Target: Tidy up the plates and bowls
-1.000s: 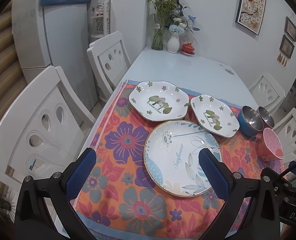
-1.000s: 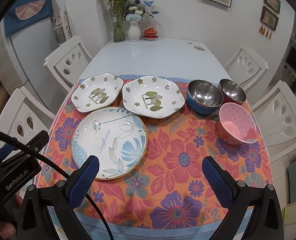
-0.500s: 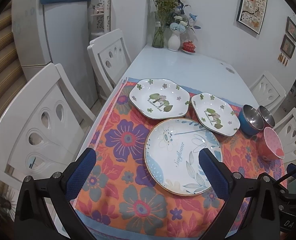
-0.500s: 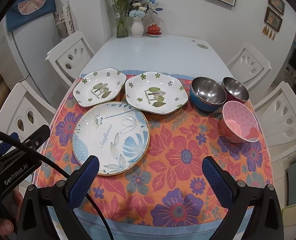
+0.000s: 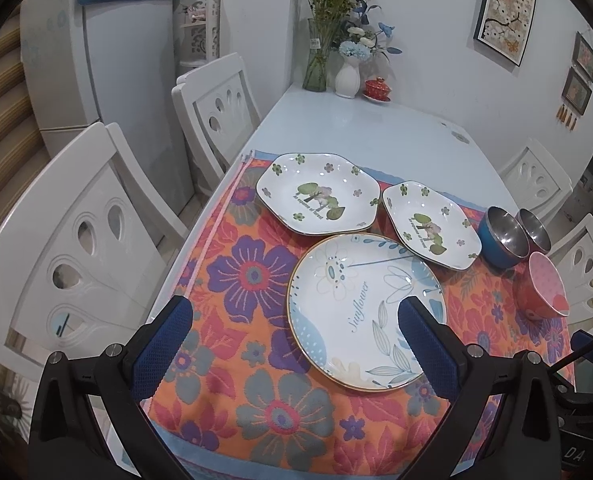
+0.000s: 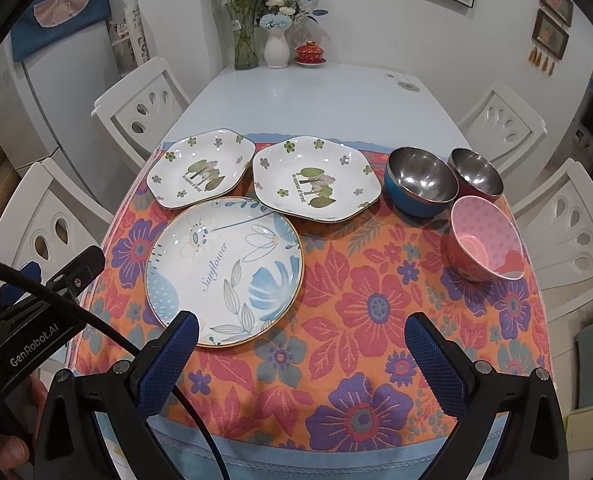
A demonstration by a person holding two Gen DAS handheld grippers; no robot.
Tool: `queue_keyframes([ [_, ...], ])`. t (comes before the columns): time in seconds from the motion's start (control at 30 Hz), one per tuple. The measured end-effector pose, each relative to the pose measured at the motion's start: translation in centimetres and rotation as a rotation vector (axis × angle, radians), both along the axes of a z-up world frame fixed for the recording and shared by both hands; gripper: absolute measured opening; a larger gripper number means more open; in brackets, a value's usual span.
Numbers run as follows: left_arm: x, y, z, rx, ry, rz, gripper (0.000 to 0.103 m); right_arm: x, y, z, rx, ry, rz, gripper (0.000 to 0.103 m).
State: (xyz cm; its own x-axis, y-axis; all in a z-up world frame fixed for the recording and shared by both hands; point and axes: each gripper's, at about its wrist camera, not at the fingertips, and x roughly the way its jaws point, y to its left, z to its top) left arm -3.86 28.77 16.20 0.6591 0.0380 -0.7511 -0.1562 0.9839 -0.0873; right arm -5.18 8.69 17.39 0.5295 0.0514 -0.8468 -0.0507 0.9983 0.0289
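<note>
A round "Sunflower" plate (image 5: 364,308) (image 6: 224,268) lies on the floral cloth. Behind it sit two hexagonal tree-pattern plates, the left one (image 5: 318,198) (image 6: 200,172) and the right one (image 5: 430,230) (image 6: 316,178). To the right stand a blue steel bowl (image 5: 502,240) (image 6: 420,186), a dark red steel bowl (image 5: 534,230) (image 6: 476,174) and a pink bowl (image 5: 542,292) (image 6: 484,240). My left gripper (image 5: 292,332) hovers open above the cloth's near left part, its right finger over the round plate. My right gripper (image 6: 302,348) hangs open above the near edge, holding nothing.
White chairs (image 5: 68,248) (image 6: 576,232) flank the table on both sides. At the far end stand a glass vase with flowers (image 6: 246,44), a white vase (image 6: 276,50) and a red lidded cup (image 6: 310,54). The left gripper's body (image 6: 20,344) shows at lower left of the right wrist view.
Both grippers have drifted slightly toward the dishes; the plates and bowls sit a little lower in both views. No dish has moved, and both grippers stay open.
</note>
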Motion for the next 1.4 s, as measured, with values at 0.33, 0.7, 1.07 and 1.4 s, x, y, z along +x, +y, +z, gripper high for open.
queue_keyframes([
  [0.33,0.2,-0.2,-0.3,0.003,0.006,-0.003,0.102,0.1,0.1,-0.1,0.000,0.004,0.001,0.102],
  [0.7,0.9,0.0,-0.8,-0.004,0.026,-0.005,0.102,0.9,0.1,-1.0,0.006,0.022,-0.001,0.102],
  [1.07,2.7,0.4,-2.3,0.009,0.062,-0.019,0.102,2.8,-0.6,-2.6,0.021,0.069,-0.014,0.102],
  [1.4,6.9,1.8,-7.3,-0.032,0.121,-0.153,0.102,7.2,-1.4,-8.1,0.044,0.143,0.019,0.102],
])
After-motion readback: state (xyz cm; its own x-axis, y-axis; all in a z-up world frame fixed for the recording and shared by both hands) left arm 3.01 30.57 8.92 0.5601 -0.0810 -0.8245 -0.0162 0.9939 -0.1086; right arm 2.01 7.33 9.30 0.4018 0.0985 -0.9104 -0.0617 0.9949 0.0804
